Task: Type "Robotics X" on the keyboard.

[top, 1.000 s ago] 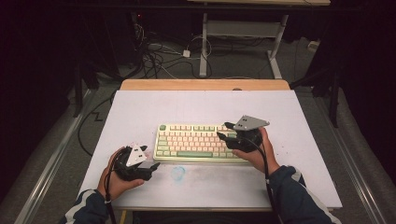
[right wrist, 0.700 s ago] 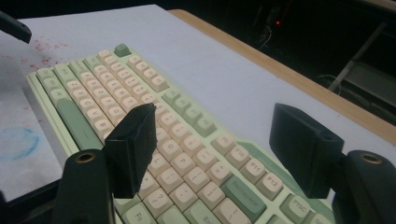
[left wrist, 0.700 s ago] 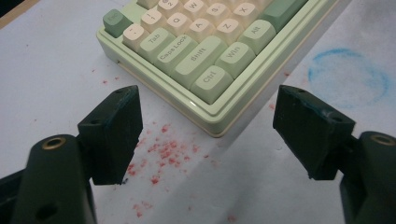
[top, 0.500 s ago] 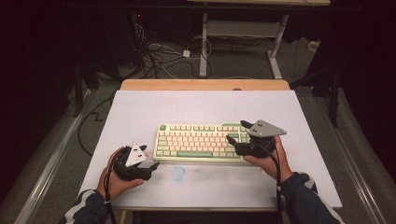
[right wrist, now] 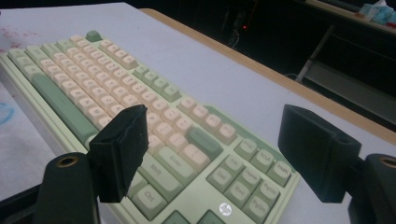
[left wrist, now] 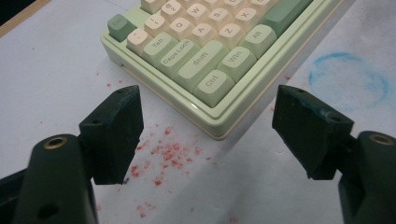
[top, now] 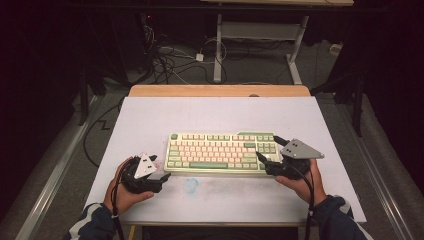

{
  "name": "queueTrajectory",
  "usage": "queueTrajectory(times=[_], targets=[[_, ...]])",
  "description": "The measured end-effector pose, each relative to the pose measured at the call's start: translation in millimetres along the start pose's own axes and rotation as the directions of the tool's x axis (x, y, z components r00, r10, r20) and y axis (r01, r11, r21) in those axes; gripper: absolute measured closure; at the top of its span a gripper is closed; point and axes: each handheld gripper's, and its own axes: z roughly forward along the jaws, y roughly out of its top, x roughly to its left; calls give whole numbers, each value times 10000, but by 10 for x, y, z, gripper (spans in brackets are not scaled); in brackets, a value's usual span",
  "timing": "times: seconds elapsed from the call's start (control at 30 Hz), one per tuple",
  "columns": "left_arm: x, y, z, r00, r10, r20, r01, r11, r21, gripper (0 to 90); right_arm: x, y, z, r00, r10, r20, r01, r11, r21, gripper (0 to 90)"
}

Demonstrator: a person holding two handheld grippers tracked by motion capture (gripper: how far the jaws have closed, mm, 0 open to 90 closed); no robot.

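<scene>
A dark room — cables (top: 165, 62) tangled on the grey floor (top: 260, 70) beyond a white-legged desk (top: 260, 35).

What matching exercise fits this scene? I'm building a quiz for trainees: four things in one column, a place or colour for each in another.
Things:
1. keyboard
2. left gripper
3. right gripper
4. blue ring

Descriptions:
A. drawn on the table, in front of the keyboard
B. at the keyboard's right end, jaws open
C. green and cream, mid-table
D. by the keyboard's left front corner, jaws open

Pairs: 1-C, 2-D, 3-B, 4-A
</scene>
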Motion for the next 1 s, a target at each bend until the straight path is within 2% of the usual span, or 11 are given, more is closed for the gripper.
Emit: queueTrajectory(times=[0.27,0.4,0.47,0.63,0.8,0.83,1.0], targets=[[-15,51,-21,9999,-121,41,122,9994,-322,264,12,-169,-110,9998,-28,195,29,10000,-35,253],[-29,76,-28,9998,-129,128,134,9993,-356,315,52,-260,-154,9997,86,221,-85,10000,-41,255],[-41,88,-34,9997,-113,230,120,9994,-333,366,79,-298,-177,9997,1,229,-1,10000,7,255],[-69,141,-36,9975,-224,665,228,9997,-51,635,132,-365,-226,9998,-24,189,20,9997,223,255],[-112,258,36,9961,-366,809,358,9993,116,848,148,-386,-229,9997,-94,218,86,9993,351,256],[-129,281,54,9953,-345,906,333,9993,139,876,144,-387,-226,9998,-68,183,62,9994,326,256],[-225,382,168,9935,-136,1126,101,9994,317,878,148,-393,-202,9998,-88,196,79,9991,421,257]])
